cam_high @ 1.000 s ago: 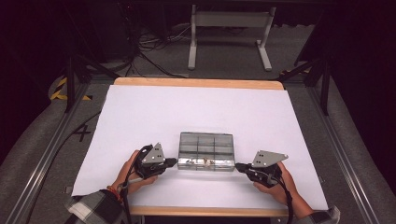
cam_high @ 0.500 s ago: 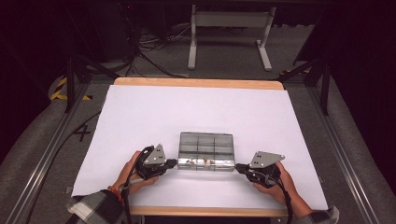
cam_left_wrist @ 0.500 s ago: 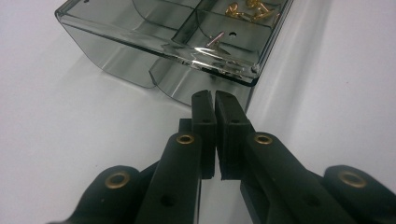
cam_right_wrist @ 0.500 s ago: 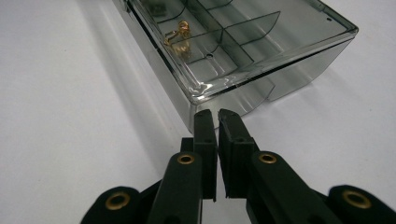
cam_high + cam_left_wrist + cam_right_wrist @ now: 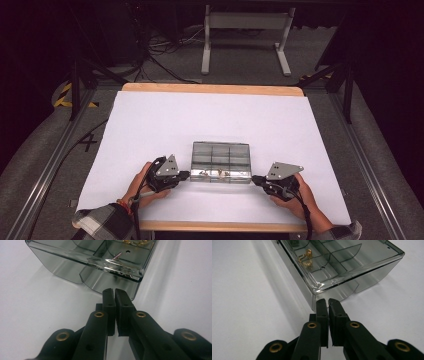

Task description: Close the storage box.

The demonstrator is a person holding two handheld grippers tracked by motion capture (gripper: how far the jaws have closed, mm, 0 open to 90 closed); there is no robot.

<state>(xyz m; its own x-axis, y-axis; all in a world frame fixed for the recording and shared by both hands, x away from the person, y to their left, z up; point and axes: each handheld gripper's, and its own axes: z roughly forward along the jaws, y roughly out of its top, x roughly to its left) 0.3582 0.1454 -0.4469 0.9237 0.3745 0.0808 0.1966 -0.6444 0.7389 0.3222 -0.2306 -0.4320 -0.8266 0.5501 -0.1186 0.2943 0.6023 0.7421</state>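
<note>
At the near edge of the white table (image 5: 150, 120), the left gripper (image 5: 186, 174) and the right gripper (image 5: 254, 179) have jaws pressed together, holding nothing. Between them sits the clear smoky plastic compartment box (image 5: 221, 161), tips at its near corners.

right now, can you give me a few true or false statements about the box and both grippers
1. The clear compartment box lies between the left gripper and the right gripper. True.
2. Both grippers' fingers are spread wide open. False: both pairs are shut, holding nothing.
3. Small brass parts lie in the box. True.
4. The box sits at the table's far edge. False: it sits near the person's edge.
</note>
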